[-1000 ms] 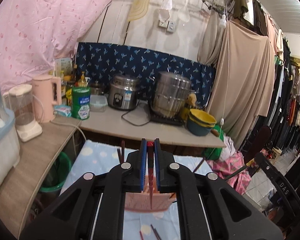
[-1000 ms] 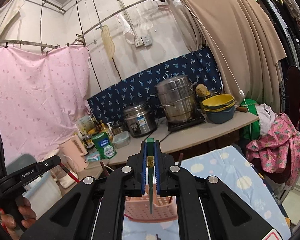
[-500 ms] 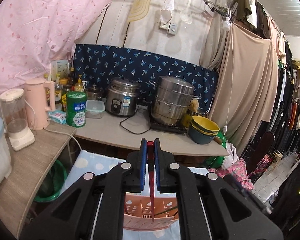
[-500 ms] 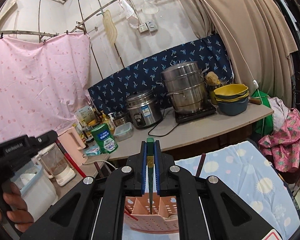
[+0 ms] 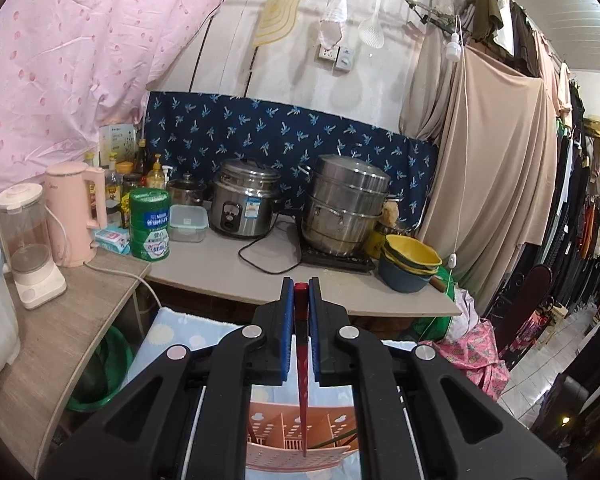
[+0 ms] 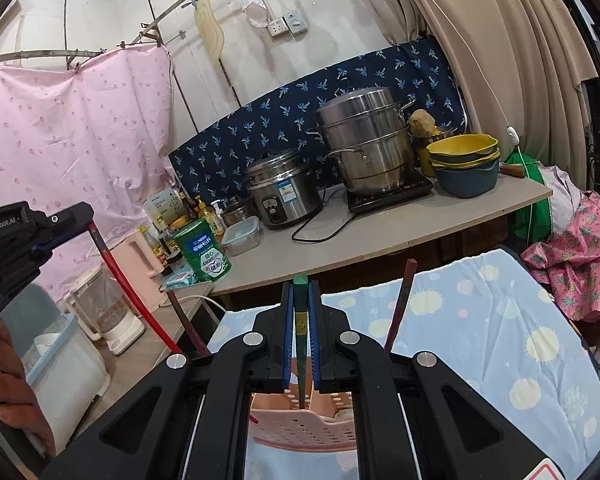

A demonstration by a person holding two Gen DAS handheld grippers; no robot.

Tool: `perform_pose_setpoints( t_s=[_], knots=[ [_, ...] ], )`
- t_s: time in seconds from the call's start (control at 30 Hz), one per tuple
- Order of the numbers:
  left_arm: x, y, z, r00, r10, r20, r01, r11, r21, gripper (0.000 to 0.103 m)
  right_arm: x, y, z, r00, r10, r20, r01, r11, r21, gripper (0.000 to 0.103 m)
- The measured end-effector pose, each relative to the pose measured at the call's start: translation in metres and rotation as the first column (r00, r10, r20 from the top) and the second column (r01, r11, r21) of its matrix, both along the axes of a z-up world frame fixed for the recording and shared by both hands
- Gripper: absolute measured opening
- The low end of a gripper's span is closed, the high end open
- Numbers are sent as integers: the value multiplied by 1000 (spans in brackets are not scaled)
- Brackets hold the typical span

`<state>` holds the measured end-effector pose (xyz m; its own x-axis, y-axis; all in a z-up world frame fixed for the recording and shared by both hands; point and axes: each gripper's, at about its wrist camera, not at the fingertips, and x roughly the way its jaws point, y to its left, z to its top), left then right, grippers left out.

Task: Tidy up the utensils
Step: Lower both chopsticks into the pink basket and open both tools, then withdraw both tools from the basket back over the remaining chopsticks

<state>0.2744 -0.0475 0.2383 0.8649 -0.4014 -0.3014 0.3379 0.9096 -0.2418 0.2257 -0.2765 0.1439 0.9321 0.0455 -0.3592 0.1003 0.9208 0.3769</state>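
Left gripper: your left gripper (image 5: 300, 328) has its blue pads pressed together on a red chopstick (image 5: 301, 364), pinching it near its upper end. From the right wrist view the same tool (image 6: 40, 240) enters at the left edge, with your hand (image 6: 4, 384) wrapped around its handle.

Red chopstick: it hangs almost straight down between the pads, and its tip sits over the pink utensil basket (image 5: 300, 436). You cannot tell from the left wrist view whether the tip touches the basket's front wall.

Right gripper: your right gripper (image 6: 300, 328) is clamped on a green chopstick (image 6: 300, 320), held near its top.

Green chopstick: it points down, and its lower end goes in among the compartments of the basket (image 6: 304, 428); which compartment cannot be told.

Pink utensil basket: it stands on the blue dotted cloth (image 6: 480, 320), directly below both grippers. Two dark red chopsticks already stand in it, one (image 6: 398, 304) leaning right of your right gripper, one (image 6: 188, 324) to its left.

Background: a grey counter (image 5: 228, 264) beyond the cloth carries a rice cooker (image 5: 246, 204), a steel steamer pot (image 5: 346, 204), stacked yellow and blue bowls (image 5: 410, 262) and a green tin (image 5: 149, 224).
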Motion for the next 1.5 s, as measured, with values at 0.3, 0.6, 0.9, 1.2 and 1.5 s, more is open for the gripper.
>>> perform_pose_setpoints(
  t_s=[0.3,0.6,0.9,1.2,1.5],
  knots=[
    [11,-11,-12,1000,2,-12,-2,1000,23,7,3,-2,-5,1000,1,-9,-1,1000,6,7],
    [23,-15,-51,995,7,-101,-1,999,52,7,8,-1,-16,999,9,-43,-9,1000,11,7],
    [18,-4,-66,987,15,-163,-10,1000,28,46,-2,-6,-20,999,-19,-43,21,999,44,32],
    [-14,1,-81,971,-22,-238,30,999,31,61,-33,-7,-21,998,2,-68,2,997,71,32],
    [-75,5,-130,937,-45,-347,82,993,90,62,-95,8,-55,983,53,-177,-41,997,71,32]
  ],
)
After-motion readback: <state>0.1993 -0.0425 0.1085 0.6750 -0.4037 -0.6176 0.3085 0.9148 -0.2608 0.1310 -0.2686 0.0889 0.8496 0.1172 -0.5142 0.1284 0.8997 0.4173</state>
